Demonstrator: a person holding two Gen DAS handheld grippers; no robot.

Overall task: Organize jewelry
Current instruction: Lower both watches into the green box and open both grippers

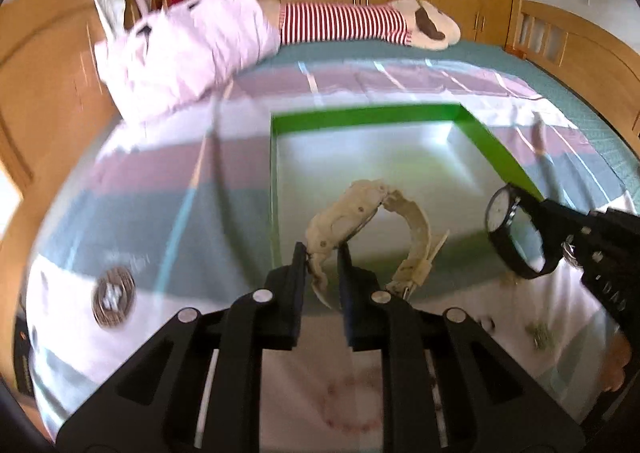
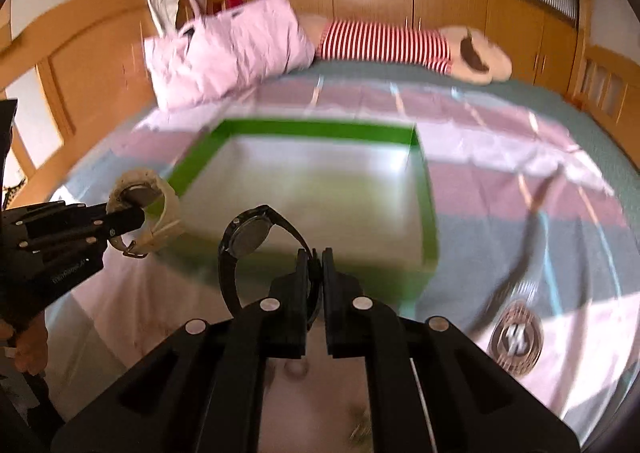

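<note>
My left gripper (image 1: 322, 251) is shut on the strap of a cream-white watch (image 1: 352, 213) and holds it above the near edge of the green-walled box (image 1: 360, 113). My right gripper (image 2: 316, 253) is shut on the strap of a black watch (image 2: 248, 237), also held over the box's near edge (image 2: 428, 213). In the left wrist view the black watch (image 1: 516, 233) hangs at the right from the right gripper. In the right wrist view the white watch (image 2: 148, 209) hangs at the left from the left gripper. The box's pale inside shows nothing in it.
The box lies on a bed with a striped pink, white and grey-blue cover. A round patterned brooch-like piece (image 1: 113, 296) lies on the cover left of the box; it also shows in the right wrist view (image 2: 518, 337). A pink pillow (image 1: 188, 49) and striped plush toy (image 1: 348, 21) lie at the far side.
</note>
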